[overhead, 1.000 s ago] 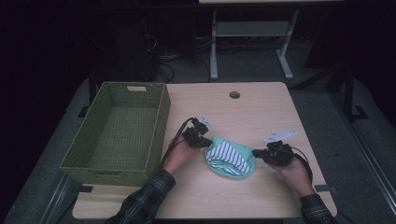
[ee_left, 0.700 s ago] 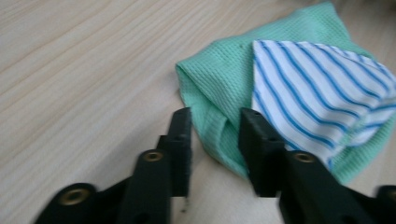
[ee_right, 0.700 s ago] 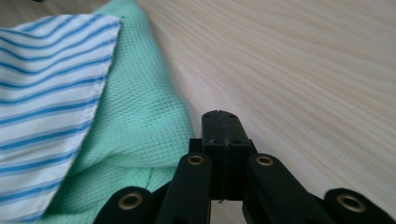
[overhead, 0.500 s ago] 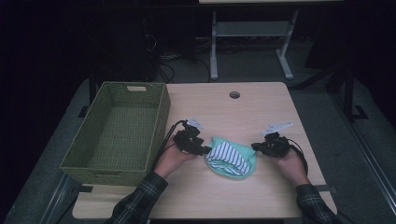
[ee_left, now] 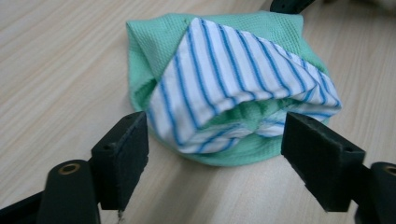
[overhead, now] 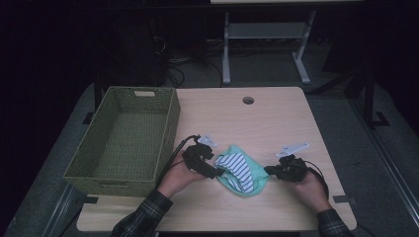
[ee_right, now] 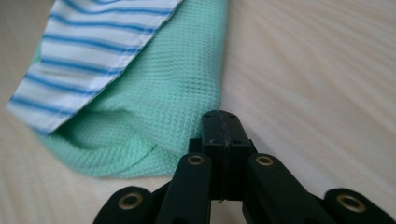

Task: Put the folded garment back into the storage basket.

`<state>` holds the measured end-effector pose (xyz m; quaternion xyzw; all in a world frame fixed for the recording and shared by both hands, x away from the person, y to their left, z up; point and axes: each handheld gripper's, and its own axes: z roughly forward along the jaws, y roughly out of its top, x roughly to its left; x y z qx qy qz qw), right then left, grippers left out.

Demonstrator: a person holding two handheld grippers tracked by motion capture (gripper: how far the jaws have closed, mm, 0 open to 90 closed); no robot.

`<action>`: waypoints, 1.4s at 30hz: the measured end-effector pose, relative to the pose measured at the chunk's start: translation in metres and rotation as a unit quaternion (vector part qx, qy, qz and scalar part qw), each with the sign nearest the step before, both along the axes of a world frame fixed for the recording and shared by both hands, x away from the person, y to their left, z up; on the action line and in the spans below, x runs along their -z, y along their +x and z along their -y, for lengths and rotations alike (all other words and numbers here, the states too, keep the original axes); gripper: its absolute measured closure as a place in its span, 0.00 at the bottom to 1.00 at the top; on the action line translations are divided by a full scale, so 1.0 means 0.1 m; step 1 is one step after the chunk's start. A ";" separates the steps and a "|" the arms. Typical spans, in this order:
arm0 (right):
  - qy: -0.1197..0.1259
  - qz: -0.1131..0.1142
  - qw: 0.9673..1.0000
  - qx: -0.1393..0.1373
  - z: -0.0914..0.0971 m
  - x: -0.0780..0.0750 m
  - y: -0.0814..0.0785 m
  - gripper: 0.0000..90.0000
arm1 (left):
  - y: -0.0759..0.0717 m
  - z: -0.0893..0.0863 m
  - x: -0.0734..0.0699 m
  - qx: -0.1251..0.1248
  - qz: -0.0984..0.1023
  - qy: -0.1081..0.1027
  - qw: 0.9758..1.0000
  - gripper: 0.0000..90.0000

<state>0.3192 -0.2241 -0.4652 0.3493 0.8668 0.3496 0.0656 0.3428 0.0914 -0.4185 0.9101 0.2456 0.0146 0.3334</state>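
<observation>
left claw [ee_left: 215, 154] just opened beside cloth [ee_left: 233, 84]

Mint-green cloth [ee_left: 159, 42] with blue-and-white striped lining; olive basket [overhead: 123, 143].

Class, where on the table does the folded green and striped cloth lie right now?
In the high view the cloth lies on the table's near half, between the left gripper and the right gripper, right of the wicker basket.

No legible text, no brand, number or sign on any surface, pale tag on the basket [overhead: 144, 93] rim too small to read, cloth [ee_left: 233, 84] bearing stripes alone, no lettering
</observation>
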 end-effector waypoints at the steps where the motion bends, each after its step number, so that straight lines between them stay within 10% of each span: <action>1: 0.002 -0.001 1.000 -0.001 -0.01 0.00 -0.03 1.00 | -0.01 0.00 0.00 0.007 0.001 0.007 1.000 0.22; 14: 0.013 0.007 1.000 -0.009 -0.12 -0.02 -0.20 0.99 | -0.15 0.08 0.05 0.048 0.020 0.034 0.998 0.18; 31: 0.002 0.060 0.992 0.108 0.20 0.05 0.07 0.31 | -0.15 0.27 0.32 0.069 0.016 0.085 0.994 0.17; 42: -0.018 0.081 0.986 0.147 0.27 0.14 0.15 0.12 | -0.16 0.28 0.37 0.071 0.025 0.090 0.993 0.18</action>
